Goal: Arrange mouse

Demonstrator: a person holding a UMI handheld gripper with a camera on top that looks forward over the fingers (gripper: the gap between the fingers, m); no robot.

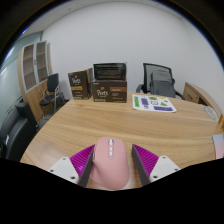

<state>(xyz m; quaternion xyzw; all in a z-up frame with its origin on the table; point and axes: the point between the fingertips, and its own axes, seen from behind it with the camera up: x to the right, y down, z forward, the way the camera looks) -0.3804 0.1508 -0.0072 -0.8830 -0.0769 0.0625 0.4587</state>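
A pink mouse [112,163] sits between my two fingers, its scroll wheel pointing away from me. My gripper [114,158] is shut on it: the left magenta pad [84,162] and the right magenta pad [146,160] lie against its sides, with only a thin sliver of table showing by the right pad. The mouse's near end is hidden below the fingers. It is low over the wooden table [120,125]; I cannot tell whether it touches the surface.
Two brown boxes [79,84] [110,90] stand at the table's far edge, one with a dark box on top. A white sheet with coloured items [154,102] lies at the far right. Office chairs [158,78] stand beyond; a shelf unit [34,62] stands at the left.
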